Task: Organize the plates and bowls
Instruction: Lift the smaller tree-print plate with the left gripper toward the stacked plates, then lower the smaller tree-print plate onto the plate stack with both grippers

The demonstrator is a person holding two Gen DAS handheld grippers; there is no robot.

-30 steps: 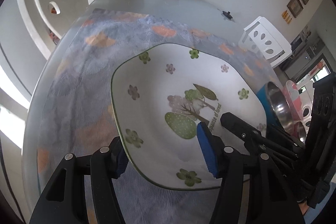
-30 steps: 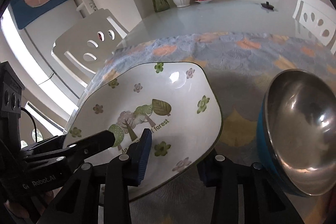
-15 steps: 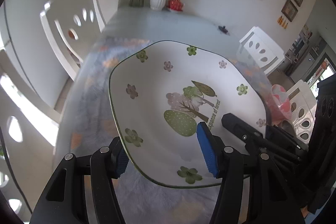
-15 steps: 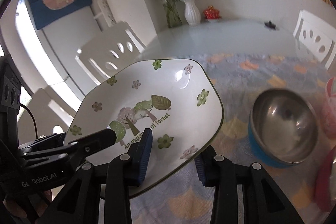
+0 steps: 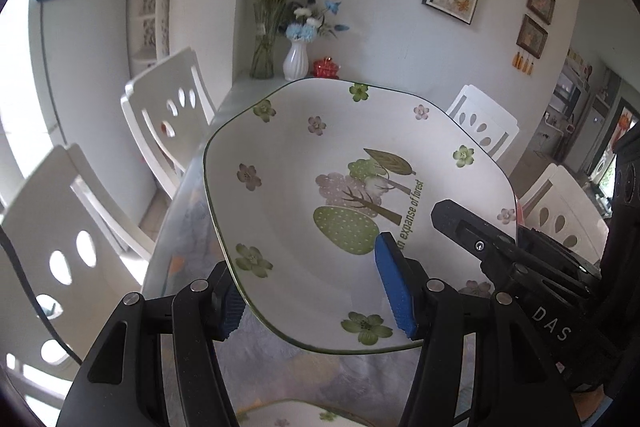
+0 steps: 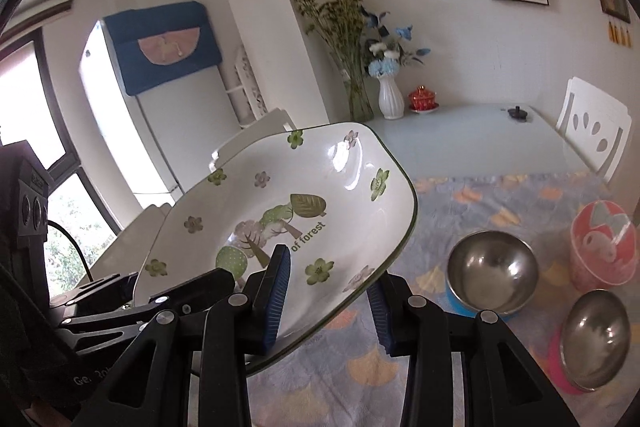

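A white squarish plate (image 5: 340, 187) with green flowers and a tree print hangs tilted in the air above the table. My left gripper (image 5: 312, 297) is shut on its near rim, one blue pad on the inside and one beneath. My right gripper (image 6: 326, 301) is shut on the same plate (image 6: 280, 195) at its near edge. Each gripper shows in the other's view, the right one (image 5: 480, 243) over the plate's right side and the left one (image 6: 180, 295) at its lower left. A second flowered plate (image 5: 288, 413) peeks in below, on the tablecloth.
On the patterned tablecloth (image 6: 500, 199) to the right stand a steel bowl in a blue shell (image 6: 492, 275), a steel bowl in a pink shell (image 6: 592, 339) and a pink cup (image 6: 604, 247). White chairs (image 5: 168, 119) ring the table. Vases (image 6: 390, 97) stand at the far end.
Both grippers have risen with the plate, lifting it off the tablecloth. The views have tipped up, so more wall and chairs show and the bowls look smaller.
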